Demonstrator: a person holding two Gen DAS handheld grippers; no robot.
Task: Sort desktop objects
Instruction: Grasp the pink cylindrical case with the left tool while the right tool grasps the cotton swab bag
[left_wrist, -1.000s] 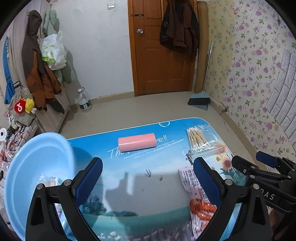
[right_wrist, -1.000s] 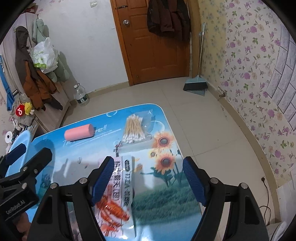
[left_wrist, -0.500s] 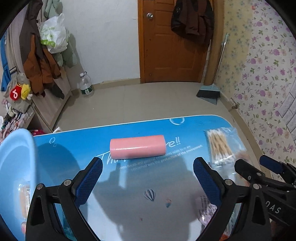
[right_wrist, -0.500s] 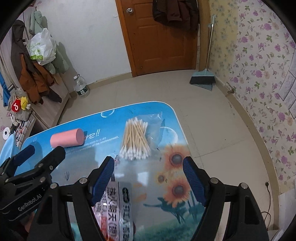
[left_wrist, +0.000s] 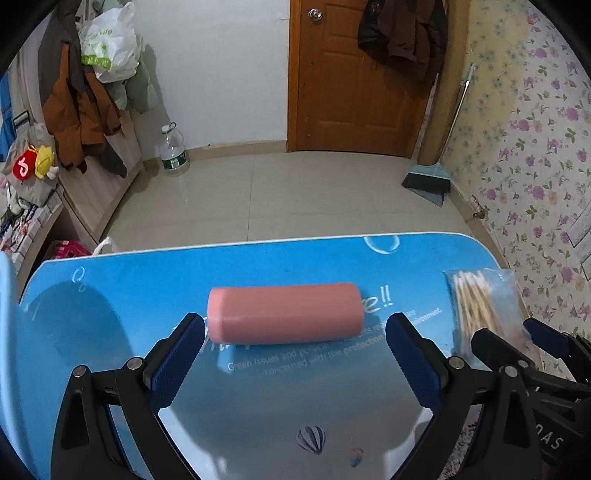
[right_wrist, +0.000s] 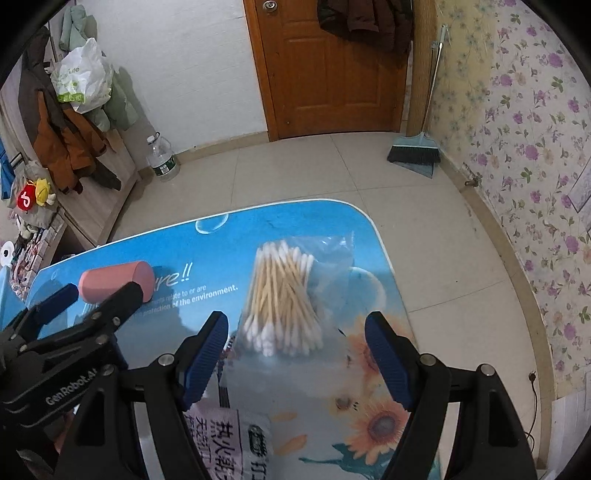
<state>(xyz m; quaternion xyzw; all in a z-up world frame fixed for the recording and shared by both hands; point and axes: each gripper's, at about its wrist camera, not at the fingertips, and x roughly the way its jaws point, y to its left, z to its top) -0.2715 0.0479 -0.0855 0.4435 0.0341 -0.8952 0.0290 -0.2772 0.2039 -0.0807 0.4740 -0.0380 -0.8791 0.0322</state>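
A pink cylinder (left_wrist: 284, 314) lies on its side across the blue table (left_wrist: 110, 295). My left gripper (left_wrist: 295, 336) is open, its fingertips level with the cylinder's near side, one past each end. A clear bag of cotton swabs (right_wrist: 284, 295) lies near the table's far right corner. My right gripper (right_wrist: 295, 336) is open just short of the bag, its fingers either side of the near end. The cylinder (right_wrist: 118, 280) and the left gripper (right_wrist: 88, 295) show at left in the right wrist view. The swab bag (left_wrist: 480, 306) shows at right in the left wrist view.
A printed snack packet (right_wrist: 229, 439) lies under the right gripper. A pale blue basin's rim (left_wrist: 5, 273) is at the far left edge. The table's far edge (left_wrist: 258, 242) drops to tiled floor with a water bottle (left_wrist: 173, 151) and broom (left_wrist: 428, 181).
Both grippers have moved forward over the table: the left toward the pink cylinder, the right off the snack packet toward the swab bag. The basin has slid out of the left view.
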